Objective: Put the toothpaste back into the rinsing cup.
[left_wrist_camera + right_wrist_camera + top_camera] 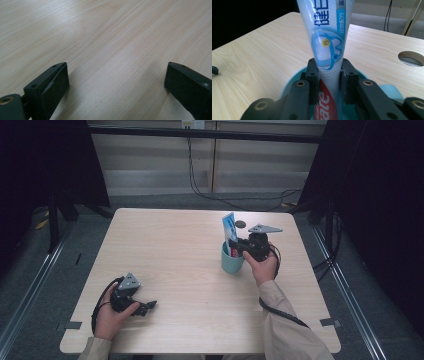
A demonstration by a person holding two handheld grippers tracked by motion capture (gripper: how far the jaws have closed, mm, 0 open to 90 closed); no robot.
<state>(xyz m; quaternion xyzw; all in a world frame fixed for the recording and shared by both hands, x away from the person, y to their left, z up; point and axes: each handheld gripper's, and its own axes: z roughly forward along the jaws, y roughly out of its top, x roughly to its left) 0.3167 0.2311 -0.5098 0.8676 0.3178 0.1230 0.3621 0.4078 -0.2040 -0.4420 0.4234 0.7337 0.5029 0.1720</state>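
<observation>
From the high view, a teal cup (pixel 232 260) stands right of the desk's (pixel 170 250) centre, toward the far edge, with a toothpaste tube (pixel 229 229) sticking upright out of it. The right gripper (pixel 240 246) reaches over the cup's rim. The left gripper (pixel 145 308) rests near the near left corner.

In the left gripper view, the jaws stand wide apart over bare wood, gripping nothing.

In the right gripper view, the right gripper (pixel 329 75) has its jaws pinched narrow on the toothpaste tube (pixel 327 37), just above the cup (pixel 292 86). A round hole (pixel 411 58) shows in the desk top beyond.
</observation>
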